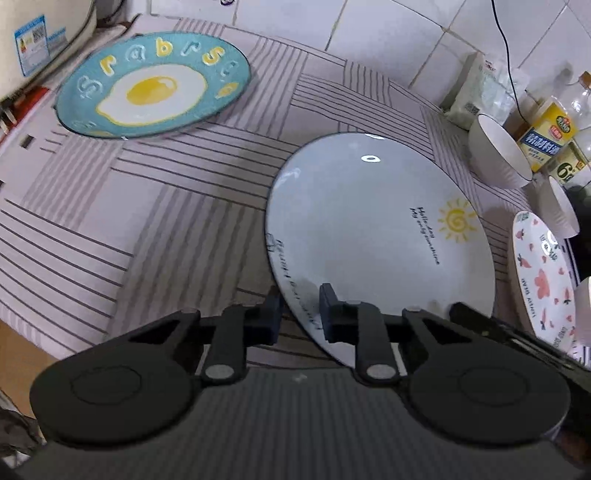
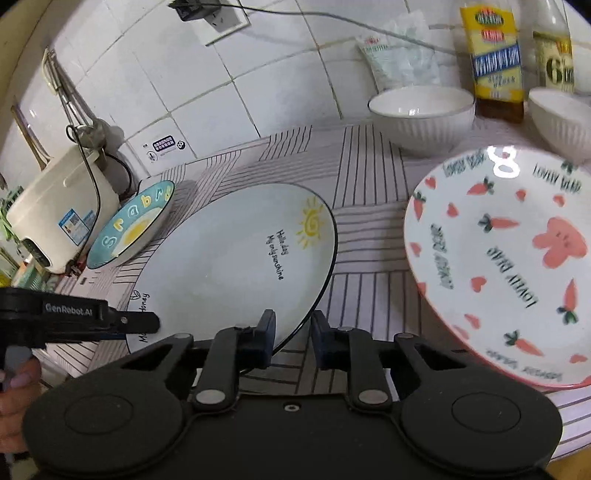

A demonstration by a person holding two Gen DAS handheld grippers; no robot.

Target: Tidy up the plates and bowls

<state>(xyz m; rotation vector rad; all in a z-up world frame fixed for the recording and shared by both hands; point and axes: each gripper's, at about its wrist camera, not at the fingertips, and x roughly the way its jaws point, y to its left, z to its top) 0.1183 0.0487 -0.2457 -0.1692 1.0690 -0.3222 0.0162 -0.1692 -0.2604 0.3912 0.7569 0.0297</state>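
Note:
A white plate with a sun drawing (image 1: 380,243) lies on the striped cloth; it also shows in the right wrist view (image 2: 236,262). My left gripper (image 1: 299,314) straddles its near rim, jaws open, one finger under and one over. My right gripper (image 2: 293,338) straddles the plate's right rim, jaws open and not gripping. A blue fried-egg plate (image 1: 155,85) lies far left, also in the right wrist view (image 2: 133,225). A carrot-and-rabbit plate (image 2: 506,266) lies to the right, also in the left wrist view (image 1: 543,280). Two white ribbed bowls (image 2: 421,114) (image 2: 561,118) stand behind it.
A cream rice cooker (image 2: 62,210) stands at the far left beside the blue plate. Sauce bottles (image 2: 495,59) and a white packet (image 2: 402,59) line the tiled wall at the back right. A cable runs from a wall socket (image 2: 210,14).

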